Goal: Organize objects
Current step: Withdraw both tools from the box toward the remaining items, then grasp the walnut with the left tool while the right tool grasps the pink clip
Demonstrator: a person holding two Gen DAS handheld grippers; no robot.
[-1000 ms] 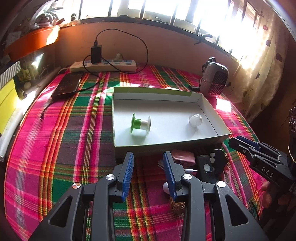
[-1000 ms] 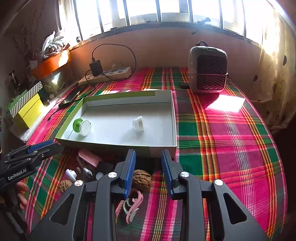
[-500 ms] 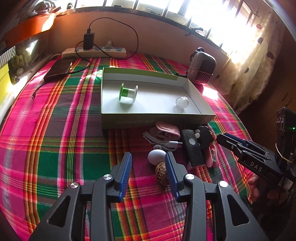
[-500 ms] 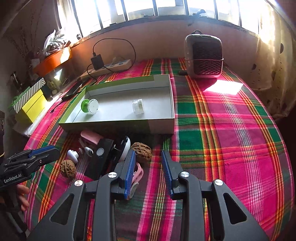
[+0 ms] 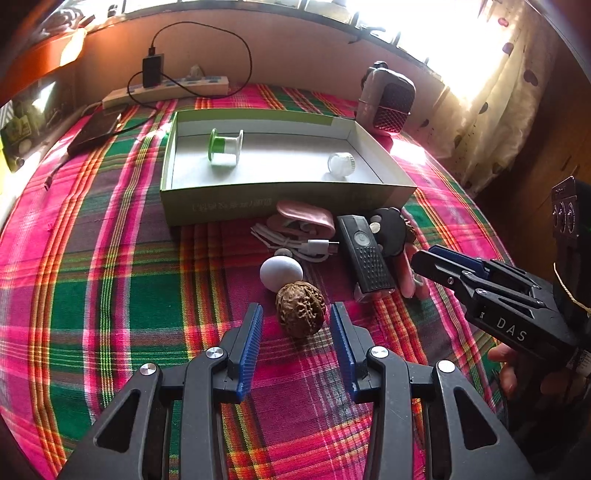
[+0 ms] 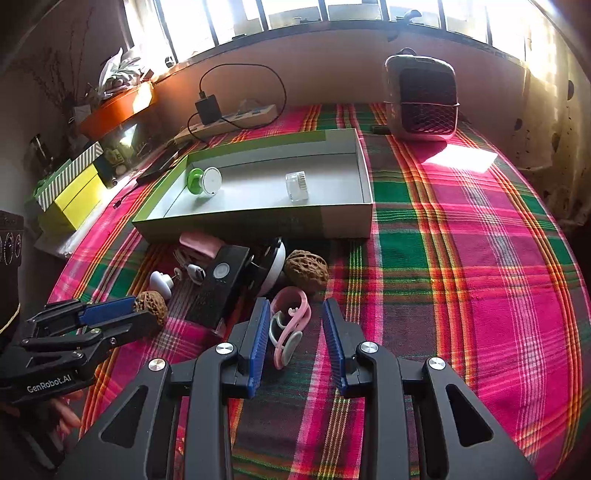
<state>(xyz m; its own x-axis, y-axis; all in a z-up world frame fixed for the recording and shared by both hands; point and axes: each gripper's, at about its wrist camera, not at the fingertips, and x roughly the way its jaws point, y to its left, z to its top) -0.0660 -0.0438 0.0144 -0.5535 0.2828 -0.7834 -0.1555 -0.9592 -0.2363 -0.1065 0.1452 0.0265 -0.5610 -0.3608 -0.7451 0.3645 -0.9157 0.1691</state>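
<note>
Plaid cloth in pink and green covers the desk (image 5: 110,280). On it, an open cardboard box (image 5: 284,201) holds only a green spool (image 5: 225,147) and a small clear jar (image 5: 341,164). Just in front of the box, a clutter waits: black remote (image 5: 365,254), white cable (image 5: 295,242), white egg (image 5: 281,272). Left gripper (image 5: 295,325), fingers just spread apart, brackets a walnut (image 5: 301,308) without touching. Right gripper (image 6: 295,332), fingers apart, straddles a pink clip (image 6: 290,325).

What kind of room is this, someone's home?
Most likely a home: a table by a sunny window with a plaid cloth, a power strip with a charger plugged in, and a small heater. Household odds and ends lie beside an open box.
</note>
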